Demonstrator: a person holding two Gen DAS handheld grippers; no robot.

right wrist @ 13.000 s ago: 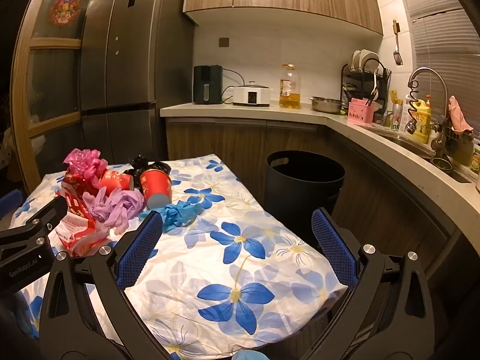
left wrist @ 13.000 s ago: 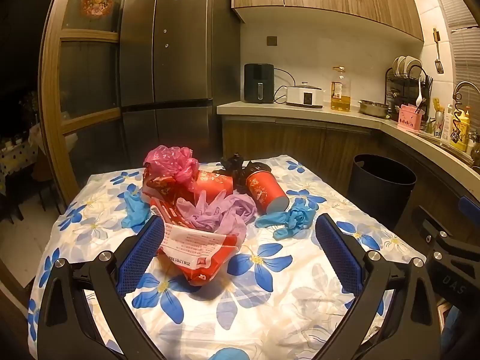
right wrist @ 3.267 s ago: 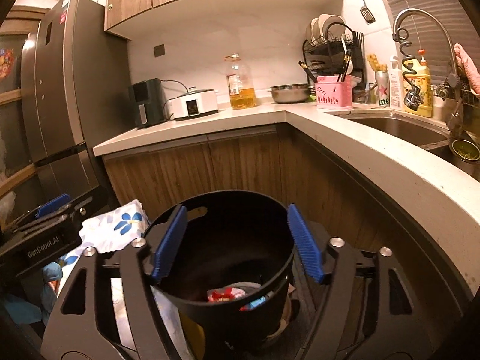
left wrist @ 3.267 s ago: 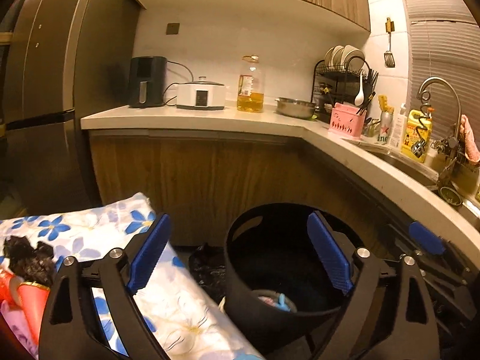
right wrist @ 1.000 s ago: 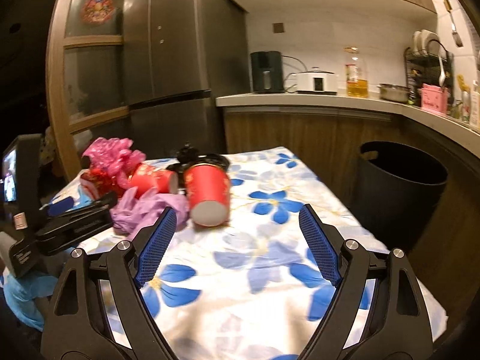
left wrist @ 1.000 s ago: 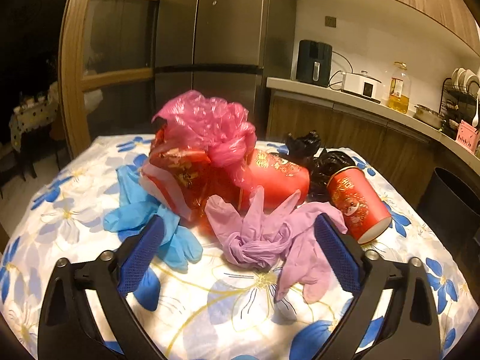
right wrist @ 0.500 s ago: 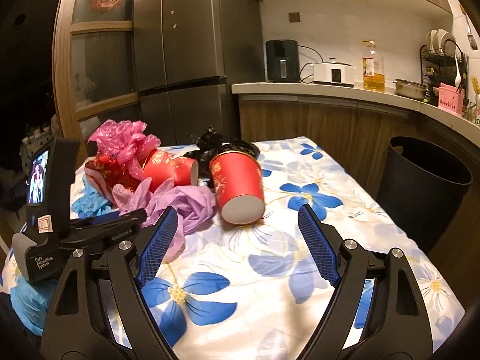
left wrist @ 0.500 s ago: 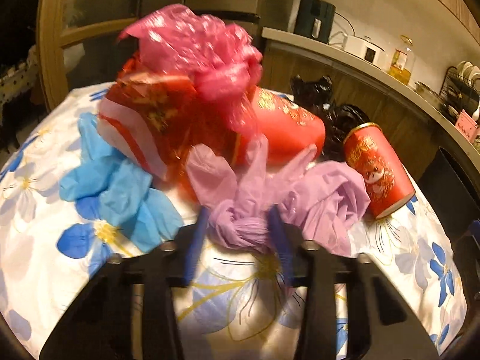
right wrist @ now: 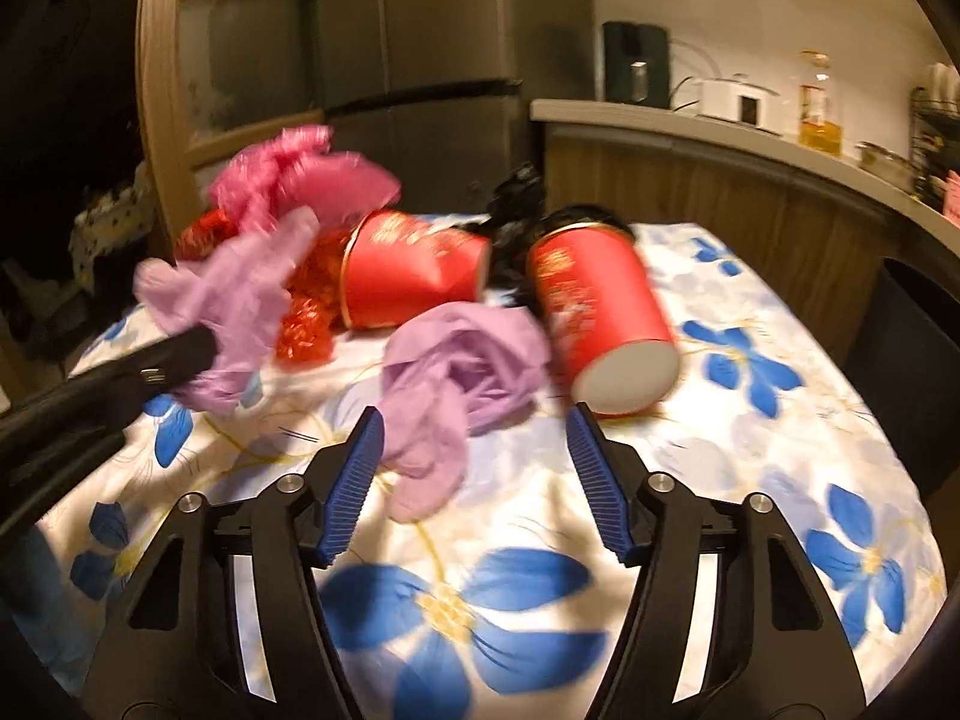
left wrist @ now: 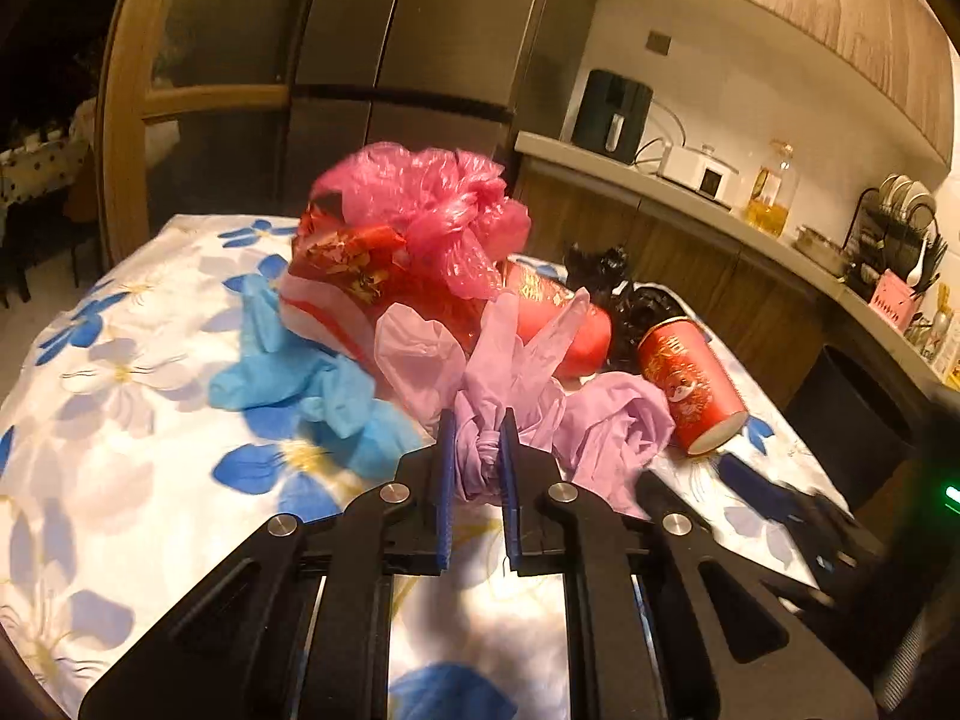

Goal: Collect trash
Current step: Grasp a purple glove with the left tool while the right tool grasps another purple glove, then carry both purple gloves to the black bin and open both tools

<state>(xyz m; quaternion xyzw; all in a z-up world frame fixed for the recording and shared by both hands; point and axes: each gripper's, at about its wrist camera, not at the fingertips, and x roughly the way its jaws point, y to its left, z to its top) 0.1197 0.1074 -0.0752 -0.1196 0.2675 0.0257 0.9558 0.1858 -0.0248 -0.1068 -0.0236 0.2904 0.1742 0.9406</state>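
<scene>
Purple glove (left wrist: 480,456), crumpled, knotted, finger-ends splayed

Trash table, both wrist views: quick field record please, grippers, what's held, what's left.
left gripper: closing, pads pinching a bunched purple glove
right gripper: closing, nothing gripped; second purple glove lies just ahead of its left finger
red cups: two, both on their sides, near cup, far cup
other trash: pink bag, blue gloves, black bag
surface: floral tablecloth
bin: beside the table, right edge of view
</scene>
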